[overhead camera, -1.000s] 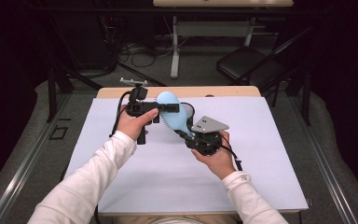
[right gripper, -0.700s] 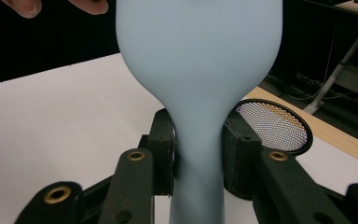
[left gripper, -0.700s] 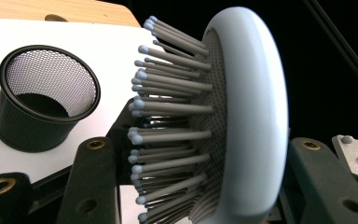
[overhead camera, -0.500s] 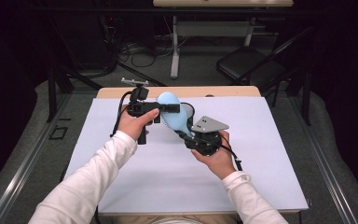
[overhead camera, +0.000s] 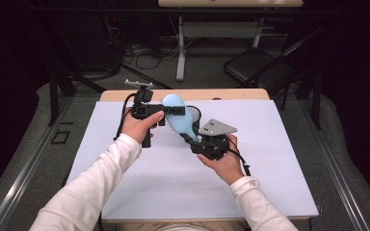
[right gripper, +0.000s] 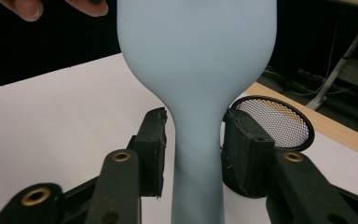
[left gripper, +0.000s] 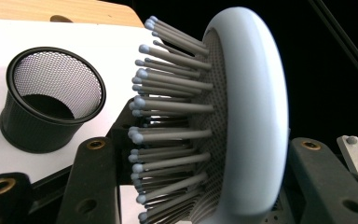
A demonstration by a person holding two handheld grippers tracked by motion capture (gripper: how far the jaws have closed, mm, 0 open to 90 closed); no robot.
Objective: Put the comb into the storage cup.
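So a light blue hairbrush (overhead camera: pixel 177 117) is hanging in the air over the far middle of the white table (overhead camera: pixel 279 163), caught between 2 grippers. The left gripper (overhead camera: pixel 166 111) is clamping the brush head, 1 jaw among the grey bristles (left gripper: pixel 168 116) and 1 on the smooth back. The right gripper (overhead camera: pixel 192 141) is straddling the handle, and there's a sliver of gap showing at both jaws, so it's open. A black mesh cup (left gripper: pixel 51 98) is sitting on the table just behind the brush, toward the far edge.
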